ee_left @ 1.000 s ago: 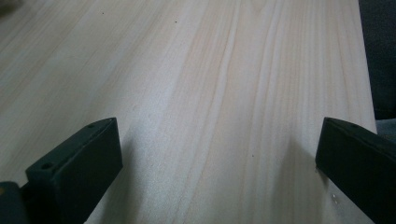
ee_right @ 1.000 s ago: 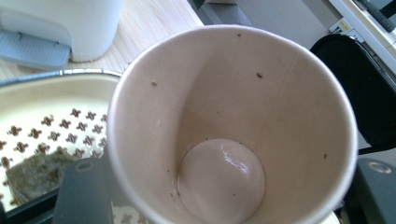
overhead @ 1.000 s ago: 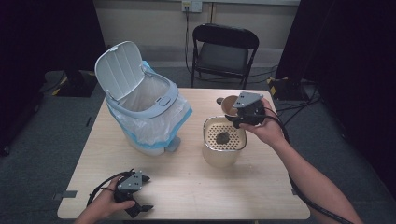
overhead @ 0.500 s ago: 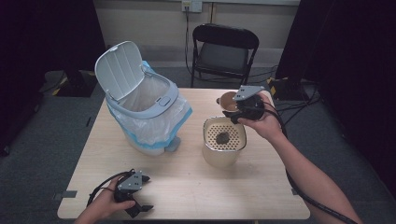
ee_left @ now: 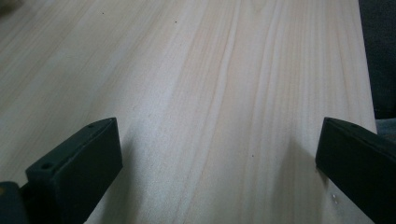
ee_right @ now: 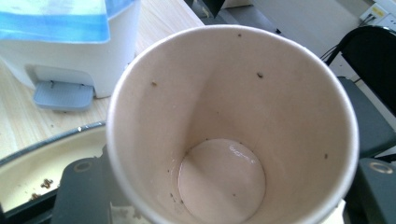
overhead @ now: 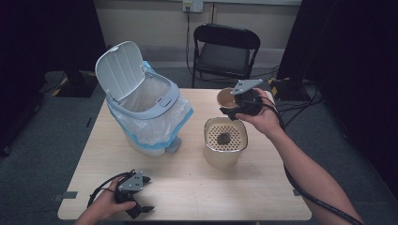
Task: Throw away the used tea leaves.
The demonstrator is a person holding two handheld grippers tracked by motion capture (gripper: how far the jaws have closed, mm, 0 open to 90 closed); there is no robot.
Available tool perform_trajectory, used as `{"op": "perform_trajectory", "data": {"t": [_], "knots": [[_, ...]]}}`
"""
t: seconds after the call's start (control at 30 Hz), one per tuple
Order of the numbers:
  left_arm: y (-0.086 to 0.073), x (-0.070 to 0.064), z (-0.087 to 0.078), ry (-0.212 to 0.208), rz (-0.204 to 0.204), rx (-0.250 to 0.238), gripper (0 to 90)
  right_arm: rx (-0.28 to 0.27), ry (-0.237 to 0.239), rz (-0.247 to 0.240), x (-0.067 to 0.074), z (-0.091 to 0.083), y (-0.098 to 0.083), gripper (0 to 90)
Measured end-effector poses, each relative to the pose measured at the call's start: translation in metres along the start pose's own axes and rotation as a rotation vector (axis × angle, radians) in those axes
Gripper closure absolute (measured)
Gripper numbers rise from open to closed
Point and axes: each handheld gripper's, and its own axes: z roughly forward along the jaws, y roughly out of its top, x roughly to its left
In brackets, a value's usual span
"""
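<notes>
A paper cup (ee_right: 233, 126) was held between the jaws of the right gripper (overhead: 244, 104), lifted above the far rim of a cream strainer pot (overhead: 225, 143) on the table (overhead: 197, 183). A few dark specks were seen inside the cup. The left gripper (overhead: 133, 192) was rested near the table's front edge, its jaws spread wide and grasping nothing. A lidded bin (overhead: 141, 108) was stood to the left.

The cup (ee_right: 233, 135) is hiding most of the right gripper (ee_right: 224, 196) jaws and is being cut off below. The dark lump (overhead: 224, 138) in the strainer (overhead: 225, 149) is too small to identify.
</notes>
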Motion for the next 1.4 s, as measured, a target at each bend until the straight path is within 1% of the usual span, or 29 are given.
{"op": "perform_trajectory", "data": {"t": [0.1,0.17,0.23,0.27,0.33,0.4,0.47,0.57,0.67,0.73,0.83,1.0,1.23,1.4], "knots": [[0.000,0.000,0.000,0.000,-0.001,-0.001,0.0,-0.003,0.015,0.001,0.001,0.001,0.004,28.9],[0.000,0.000,0.000,0.000,-0.002,-0.001,0.0,-0.004,0.030,0.013,0.001,0.002,0.007,29.0],[0.000,0.000,0.000,0.000,-0.002,-0.001,0.0,-0.003,0.037,0.018,0.002,0.003,0.009,28.9],[0.000,0.000,0.000,0.000,-0.002,-0.001,0.0,-0.009,0.041,0.014,0.002,0.004,0.011,28.9],[0.000,0.000,0.000,0.000,0.000,0.000,0.0,-0.011,0.052,0.024,0.002,0.004,0.014,28.9],[0.000,0.000,0.000,-0.001,0.004,0.001,0.0,-0.007,0.053,0.019,0.002,0.004,0.017,28.9],[0.000,0.000,0.000,-0.001,0.003,0.000,0.0,-0.006,0.063,0.014,0.002,0.005,0.021,28.9],[0.000,0.000,0.000,0.000,0.001,-0.001,0.0,0.001,0.076,0.024,0.001,0.005,0.025,28.9],[0.000,0.000,0.000,-0.001,0.004,0.001,0.0,0.004,0.074,0.030,0.000,0.006,0.029,28.9],[0.000,0.000,0.000,-0.001,0.004,0.001,0.0,0.004,0.084,0.046,-0.001,0.007,0.031,28.9],[0.000,0.000,0.000,-0.002,0.004,0.001,0.0,0.005,0.092,0.054,-0.002,0.008,0.034,28.9],[0.000,0.000,0.000,-0.001,0.005,0.001,0.0,0.015,0.097,0.051,-0.003,0.010,0.040,28.9],[0.000,0.000,0.000,-0.002,0.005,0.002,0.0,0.015,0.105,0.056,-0.005,0.010,0.047,28.9],[0.000,0.000,0.000,0.000,0.003,0.002,0.0,0.013,0.123,0.067,-0.007,0.011,0.052,28.9]]}}
